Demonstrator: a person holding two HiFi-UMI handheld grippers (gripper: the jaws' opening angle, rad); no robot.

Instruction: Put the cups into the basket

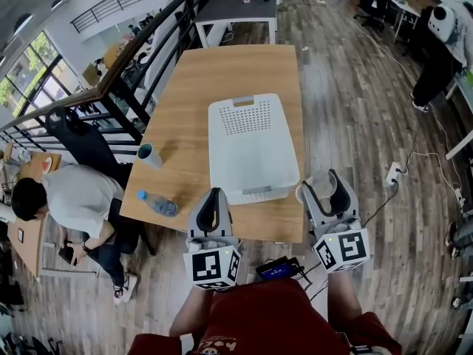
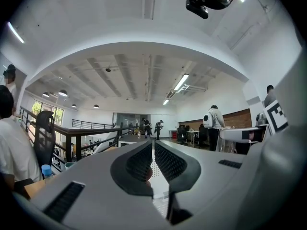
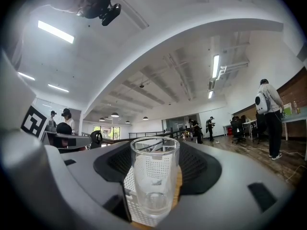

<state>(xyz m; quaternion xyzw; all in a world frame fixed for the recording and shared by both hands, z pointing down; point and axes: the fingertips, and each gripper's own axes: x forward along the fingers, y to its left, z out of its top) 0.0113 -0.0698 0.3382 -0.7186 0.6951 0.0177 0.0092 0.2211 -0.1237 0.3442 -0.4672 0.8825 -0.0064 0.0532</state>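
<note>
Head view: the white basket [image 1: 219, 154] sits in the middle of the table [image 1: 222, 72]. My right claw [image 1: 323, 180] is at its 4 o'clock and my left claw [image 1: 212, 198] at its 7 o'clock. A teal cup [image 1: 148, 154] waits at 9 o'clock, well apart.

Left gripper view: this claw is closed and empty.

Right gripper view: this claw is clamped on a clear glass cup [image 3: 153, 186], standing upright. I think the smooth glass could slip, or bump the basket's wall if I come in too low.

Counting now: two cups are showing, a teal cup [image 1: 148, 154] and a clear glass cup [image 3: 153, 176]. One white basket [image 1: 255, 154] is showing, one water bottle [image 1: 157, 204] too. The far surface [image 1: 229, 9] is carrying perhaps two or three small things, too blurry to count.
</note>
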